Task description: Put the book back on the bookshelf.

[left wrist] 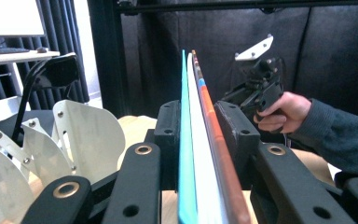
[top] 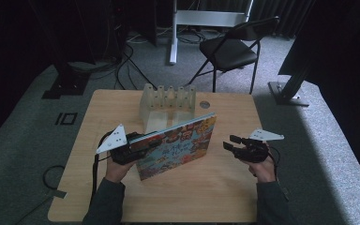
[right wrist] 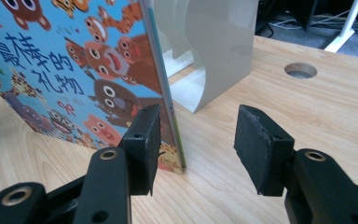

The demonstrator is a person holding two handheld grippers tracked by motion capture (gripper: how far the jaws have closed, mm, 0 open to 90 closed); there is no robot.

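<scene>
The picture book stands on edge on the pale wood-grain desk, a thin hardcover with a glossy cover crowded with cartoon animals and large dark characters on blue. The left gripper has its fingers clamped on the book's near edge; from the left gripper view the teal cover, white page block and orange-brown spine strip run straight up between the two black rubbery pads. The right gripper is held just off the book's far end, its fingers spread wide with nothing between them; in the right gripper view the left pad sits in front of the cover's lower corner, while the right pad, rough and chipped along its edge, hangs over bare desk.

Beyond the fingers stands a white rack of smooth, curved upright dividers on a flat base, close behind the book. A round cable hole is cut into the desk just past the rack. A black folding chair stands on the grey carpet behind the desk, with cables trailing across the floor.
</scene>
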